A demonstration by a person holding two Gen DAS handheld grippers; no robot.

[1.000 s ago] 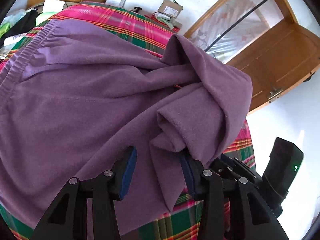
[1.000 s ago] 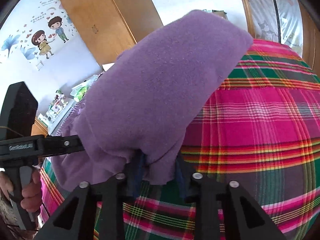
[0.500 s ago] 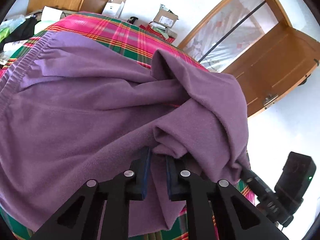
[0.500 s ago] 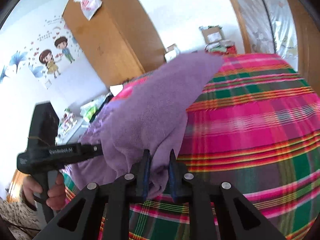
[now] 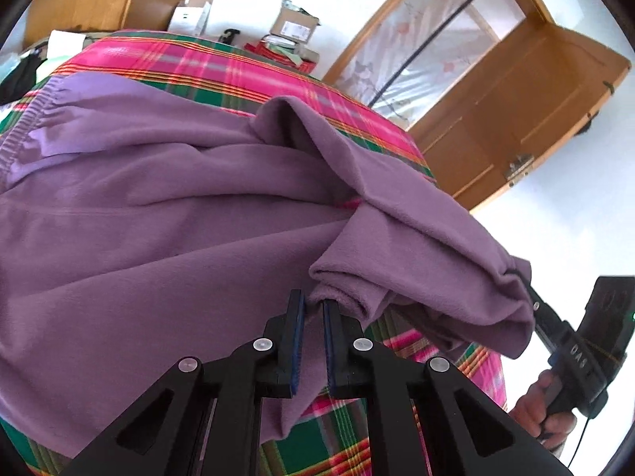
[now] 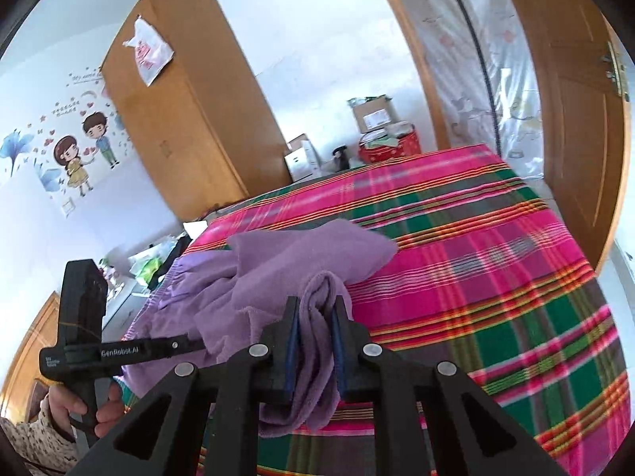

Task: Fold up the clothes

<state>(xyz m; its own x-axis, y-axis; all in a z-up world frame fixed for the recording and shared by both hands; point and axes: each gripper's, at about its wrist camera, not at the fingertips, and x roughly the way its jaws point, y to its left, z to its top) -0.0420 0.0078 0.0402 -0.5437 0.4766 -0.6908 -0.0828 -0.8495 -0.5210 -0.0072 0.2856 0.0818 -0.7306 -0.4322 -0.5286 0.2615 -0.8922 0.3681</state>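
Purple fleece trousers [image 5: 158, 214] lie spread over a bed with a pink and green plaid cover [image 5: 222, 67], their gathered waistband at the far left. My left gripper [image 5: 313, 313] is shut on a fold of one trouser leg near the front edge. My right gripper [image 6: 315, 309] is shut on the bunched end of the other leg [image 6: 317, 246], held a little above the cover. In the left wrist view the right gripper's body [image 5: 587, 341] shows at the right, held by a hand. The left gripper's body [image 6: 83, 341] appears at the left of the right wrist view.
A wooden wardrobe [image 6: 186, 119] stands at the head of the bed. Cardboard boxes [image 6: 373, 113] and a red container sit on the floor beyond. An open wooden door [image 5: 516, 115] is to the right. Bare plaid cover [image 6: 496, 277] stretches right of the trousers.
My left gripper went from open to shut on the trouser fold. Both grippers have pulled back toward the front edge, drawing the legs out lower and flatter.
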